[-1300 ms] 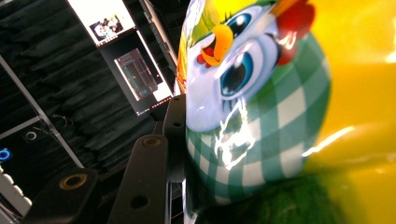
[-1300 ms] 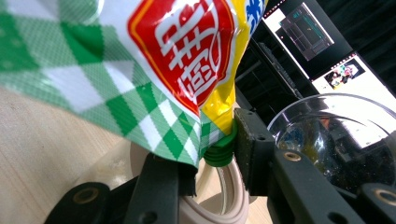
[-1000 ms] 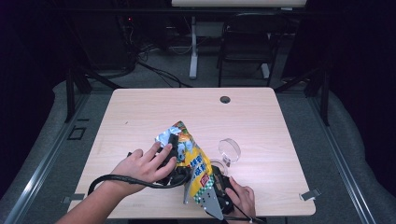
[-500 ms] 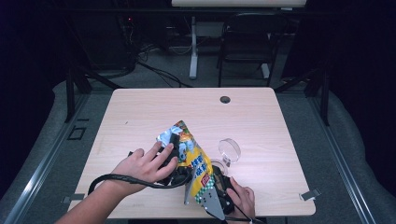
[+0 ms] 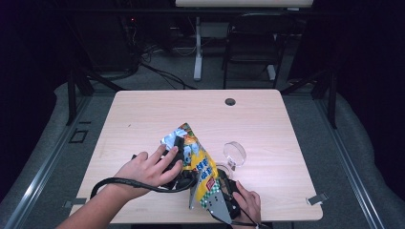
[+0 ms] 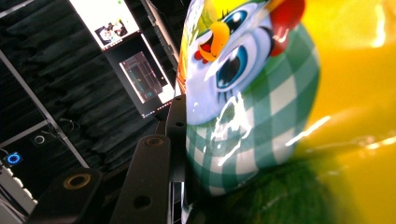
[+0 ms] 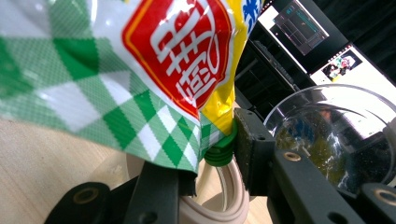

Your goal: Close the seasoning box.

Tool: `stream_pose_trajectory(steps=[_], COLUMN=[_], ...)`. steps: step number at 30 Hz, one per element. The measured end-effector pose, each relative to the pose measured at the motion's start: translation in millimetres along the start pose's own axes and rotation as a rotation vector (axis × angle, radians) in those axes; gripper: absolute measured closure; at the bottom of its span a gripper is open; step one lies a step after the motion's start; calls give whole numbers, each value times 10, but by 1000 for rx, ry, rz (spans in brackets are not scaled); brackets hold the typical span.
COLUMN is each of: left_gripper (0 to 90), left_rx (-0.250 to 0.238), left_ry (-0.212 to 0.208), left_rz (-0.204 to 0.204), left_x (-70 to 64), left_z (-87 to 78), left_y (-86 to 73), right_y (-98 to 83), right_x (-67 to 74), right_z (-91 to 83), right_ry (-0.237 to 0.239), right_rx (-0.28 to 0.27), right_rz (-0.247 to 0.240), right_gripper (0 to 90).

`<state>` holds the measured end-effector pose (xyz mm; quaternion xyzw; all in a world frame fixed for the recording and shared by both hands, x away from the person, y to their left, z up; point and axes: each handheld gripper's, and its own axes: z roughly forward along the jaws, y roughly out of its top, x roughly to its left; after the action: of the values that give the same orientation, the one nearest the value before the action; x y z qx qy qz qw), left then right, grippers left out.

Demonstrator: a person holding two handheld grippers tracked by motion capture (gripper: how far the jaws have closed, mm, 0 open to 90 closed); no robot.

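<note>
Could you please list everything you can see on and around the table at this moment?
Snack bag: one, yellow with green-white check and a red label, held above the table's near middle between both grippers.
Clear bowl: one, transparent, on the table just right of the bag.
Roll of tape: one, beige, lying on the table beneath the bag.
Table: one, light wood, with a dark round grommet near its far edge.
Chair: one, dark, behind the table.
Left gripper: one, black, jaws on the bag's upper part.
Right gripper: one, black, jaws on the bag's lower corner.
</note>
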<state>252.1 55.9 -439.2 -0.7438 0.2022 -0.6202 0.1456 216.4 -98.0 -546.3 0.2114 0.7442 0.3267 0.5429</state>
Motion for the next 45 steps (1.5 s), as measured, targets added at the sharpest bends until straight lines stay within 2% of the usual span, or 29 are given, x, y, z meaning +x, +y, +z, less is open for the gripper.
stream_pose_trajectory(steps=[5,7,9,11,19,20,25,45], left_gripper=[696,696,696,697,697,697,697,704], left_rx=[1,1,0,2,5,0,4,4], left_ry=[-1,-9,-4,-11,-15,0,-12,-5], left_rz=[4,-12,-4,-12,-9,8,-5,5], left_x=[3,-6,3,-2,5,20,16,35], left_z=[0,3,1,1,-7,-9,-9,-39], left_y=[4,1,4,3,3,9,9,11], right_y=[-2,-2,-1,-1,0,0,-3,2], right_x=[1,-3,-3,-2,-2,-2,-8,-9], right_z=[-1,-2,-2,-3,-5,-5,-3,-6], right_ry=[-1,2,0,-1,1,1,2,2], right_rx=[4,6,5,4,1,2,0,-3], right_rz=[-5,-4,-3,-2,2,2,8,14], right_gripper=[711,711,711,711,711,711,711,711])
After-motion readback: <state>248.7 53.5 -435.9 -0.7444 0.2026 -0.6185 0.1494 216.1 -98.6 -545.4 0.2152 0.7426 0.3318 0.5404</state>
